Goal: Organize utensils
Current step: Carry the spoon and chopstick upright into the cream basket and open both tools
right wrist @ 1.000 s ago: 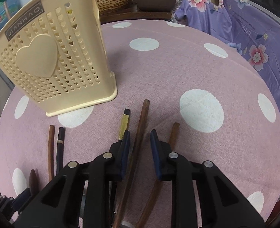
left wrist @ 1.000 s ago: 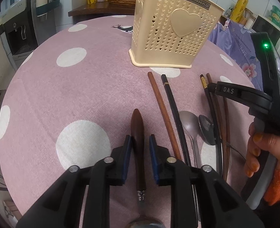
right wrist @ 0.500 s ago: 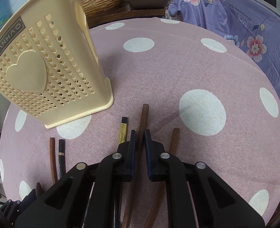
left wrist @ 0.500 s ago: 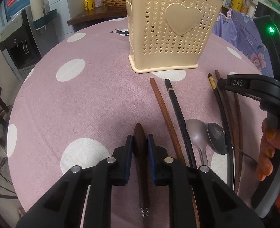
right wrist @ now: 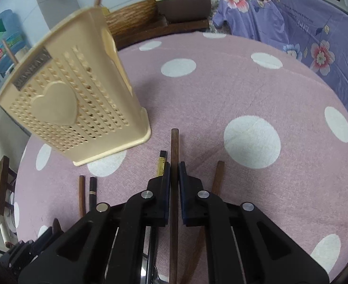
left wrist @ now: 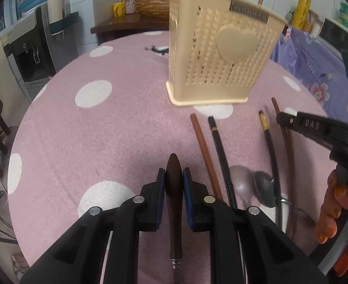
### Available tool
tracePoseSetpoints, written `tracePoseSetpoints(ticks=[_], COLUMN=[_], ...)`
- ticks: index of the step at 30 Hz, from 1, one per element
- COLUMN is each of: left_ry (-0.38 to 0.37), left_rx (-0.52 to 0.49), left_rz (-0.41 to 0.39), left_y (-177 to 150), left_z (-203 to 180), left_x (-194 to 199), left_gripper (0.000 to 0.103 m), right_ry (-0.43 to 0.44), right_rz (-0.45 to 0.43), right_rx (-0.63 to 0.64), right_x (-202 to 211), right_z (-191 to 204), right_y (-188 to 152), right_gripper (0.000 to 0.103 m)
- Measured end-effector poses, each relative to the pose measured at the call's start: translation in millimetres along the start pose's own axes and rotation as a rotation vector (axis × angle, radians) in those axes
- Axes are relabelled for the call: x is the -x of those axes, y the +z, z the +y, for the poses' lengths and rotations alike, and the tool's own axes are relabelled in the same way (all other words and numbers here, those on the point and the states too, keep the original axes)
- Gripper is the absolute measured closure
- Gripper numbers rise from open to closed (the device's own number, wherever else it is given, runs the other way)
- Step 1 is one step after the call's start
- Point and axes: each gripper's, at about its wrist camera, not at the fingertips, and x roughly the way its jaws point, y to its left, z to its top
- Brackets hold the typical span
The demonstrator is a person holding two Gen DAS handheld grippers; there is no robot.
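Utensils, two in hand: dark wooden-handled spoon point(left wrist: 174, 189) pinched between the left gripper point(left wrist: 174, 184) fingers, brown chopstick point(right wrist: 174, 165) pinched by the right gripper point(right wrist: 174, 177), long axes running near-to-far toward the cream holder point(left wrist: 211, 71) standing far on the surface point(left wrist: 103, 130).

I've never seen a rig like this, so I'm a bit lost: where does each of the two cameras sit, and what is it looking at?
Left wrist view: rides the left claw, looking down along it at a dark wooden spoon handle it grips; the other hand shows.
Right wrist view: rides the right claw, gripping a brown wooden chopstick.
Both show the cream perforated plastic utensil basket and pink polka-dot tablecloth.
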Motion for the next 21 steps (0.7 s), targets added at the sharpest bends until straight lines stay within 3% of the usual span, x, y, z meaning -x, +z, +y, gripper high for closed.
tracePoseSetpoints(ticks=[3, 11, 15, 21], left_ry=[-0.035, -0.090, -0.097, -0.106], left_rx=[0.031, 0.078, 0.095, 0.107], left_rz=[-0.079, -0.315, -0.345, -0.347], left_y=[4.5, -4.1, -9.4, -8.1], left_z=[8.1, 32.7, 36.6, 36.3], left_x=[24.2, 113.1, 124.7, 123.4], left_gripper=[0.087, 0.087, 0.087, 0.087], right_ry=[0.050, 0.183, 0.213, 0.237], right_rz=[-0.056, -0.302, -0.359, -0.388], right_rx=[0.021, 0.117, 0.134, 0.149], right_x=[23.6, 132.1, 167.8, 187.2], right_z=[-2.7, -22.6, -34.8, -36.8], right_y=[0.2, -11.2, -20.6, -26.4], right_gripper=[0.095, 0.095, 0.095, 0.095])
